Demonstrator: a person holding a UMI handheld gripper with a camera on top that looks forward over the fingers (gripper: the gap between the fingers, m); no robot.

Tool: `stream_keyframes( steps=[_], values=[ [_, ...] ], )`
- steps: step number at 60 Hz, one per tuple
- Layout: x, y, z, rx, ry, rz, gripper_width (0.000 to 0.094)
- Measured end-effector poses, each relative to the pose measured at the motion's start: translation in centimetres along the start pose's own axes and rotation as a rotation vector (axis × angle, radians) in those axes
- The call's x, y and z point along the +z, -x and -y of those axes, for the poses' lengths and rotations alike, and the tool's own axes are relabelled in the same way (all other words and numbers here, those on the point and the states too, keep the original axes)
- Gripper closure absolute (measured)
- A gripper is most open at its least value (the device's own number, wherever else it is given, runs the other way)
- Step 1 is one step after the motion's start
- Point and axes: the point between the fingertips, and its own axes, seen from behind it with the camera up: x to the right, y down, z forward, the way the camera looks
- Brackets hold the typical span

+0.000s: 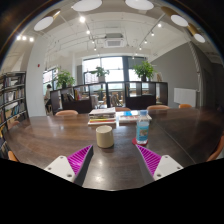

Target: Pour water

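1. The gripper [112, 160] hangs above a dark wooden worktop [60, 135] with its fingers spread wide and nothing between them; the 2 magenta pads [79, 157] face each other across bare wood.

2. The task's things stand just ahead of the fingers. A water bottle [143, 128] is upright ahead of the right finger, a little beyond its tip. A cup [104, 137] stands ahead of the gap between the fingers, nearer the left one. Bottle and cup are near each other but apart.

3. I judge this to be the approach step: nothing is grasped, the bottle stands untouched, and pouring has not begun.

4. The next move likely calls for steering right and forward so the bottle's body sits between the pads, then closing on it firmly enough to lift and tilt it over the cup.

5. The bottle looks like clear plastic, a slim cylinder with a pale blue label; whether a cap is on it is too small to tell. Thin plastic may flex under the squeeze.

6. The cup is a short, pale, matte cylinder with an open top, possibly paper or ceramic. Being small, it leaves little margin for aiming the stream.

7. The worktop has a smooth, faintly glossy grain. A stack of books [101, 117] lies beyond the cup, well past the fingers.
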Motion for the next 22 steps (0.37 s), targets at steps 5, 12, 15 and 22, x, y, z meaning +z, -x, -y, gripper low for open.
stream_keyframes(
  steps=[5,12,15,22],
  values=[
    [-0.5,0.4,1.0,-0.002,-0.024,0.0,0.0082],
    [-2.1,0.8,2.2,-0.013,-0.031,0.003,0.0086],
    [-2.4,0.9,2.6,-0.02,-0.04,-0.001,0.0085],
    [-3.2,0.9,2.8,-0.023,-0.043,-0.016,0.0086]
  ],
)
